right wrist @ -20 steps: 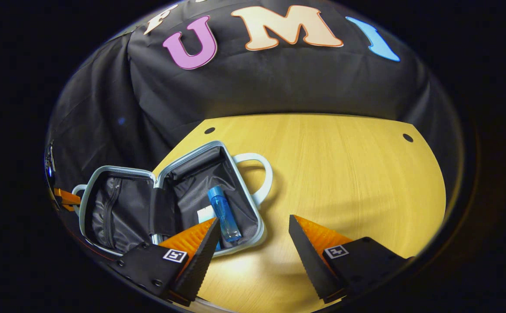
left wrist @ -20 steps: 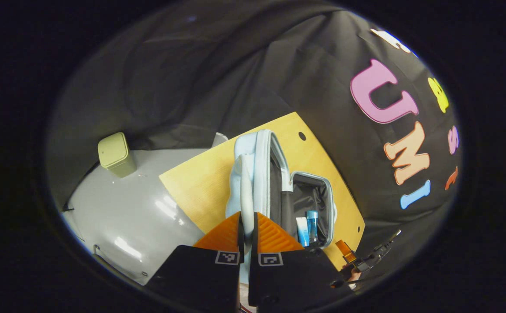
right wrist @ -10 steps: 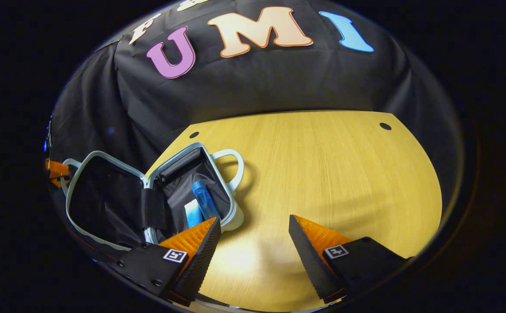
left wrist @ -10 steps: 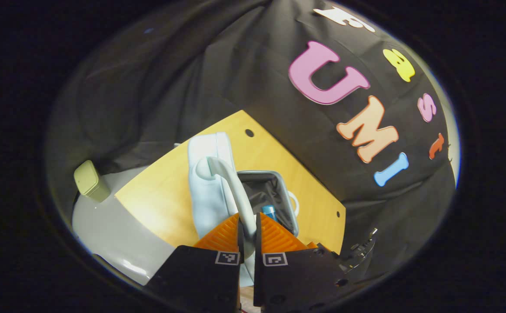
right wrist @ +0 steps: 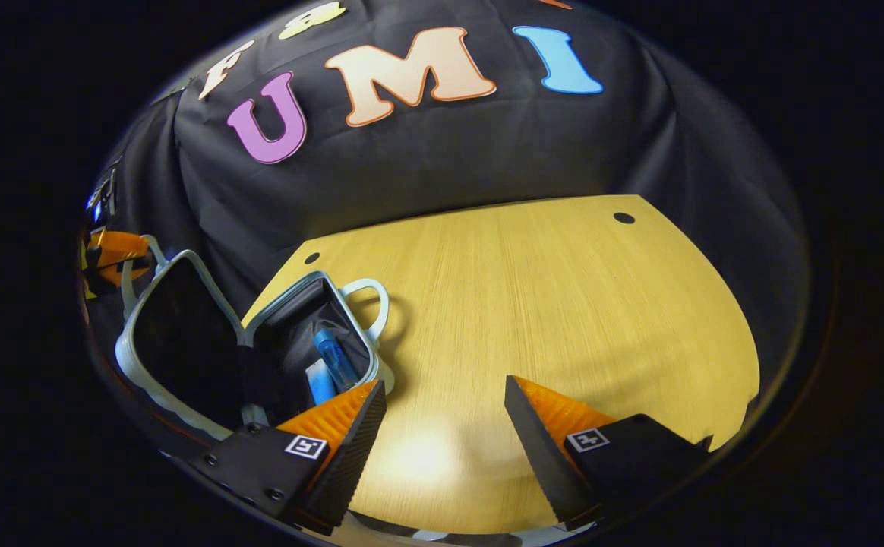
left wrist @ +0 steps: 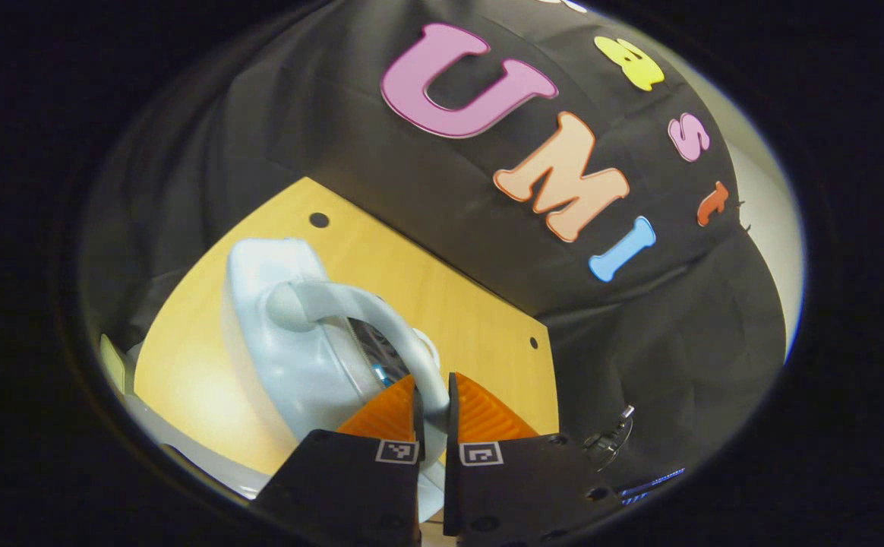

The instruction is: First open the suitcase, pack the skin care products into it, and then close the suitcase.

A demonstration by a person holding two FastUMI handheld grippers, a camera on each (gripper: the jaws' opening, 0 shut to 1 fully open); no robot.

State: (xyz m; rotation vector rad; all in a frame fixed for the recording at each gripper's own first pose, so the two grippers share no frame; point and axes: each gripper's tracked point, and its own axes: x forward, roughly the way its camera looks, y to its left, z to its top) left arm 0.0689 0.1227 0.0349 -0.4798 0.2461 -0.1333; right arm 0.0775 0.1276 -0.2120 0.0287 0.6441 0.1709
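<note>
Left gripper point(left wrist: 433, 399) is clamped on the lid handle point(left wrist: 381, 319) of the pale blue suitcase point(left wrist: 282, 357); the lid point(right wrist: 176, 334) is held raised and tilted over the base. Right gripper point(right wrist: 446, 418) is held with fingers spread wide, nothing between them, above the wooden table point(right wrist: 533, 304). Suitcase sits at the table's left edge. Inside the base a blue bottle point(right wrist: 333, 355) and, apparently, a white-and-blue tube point(right wrist: 320, 381) are seen.
</note>
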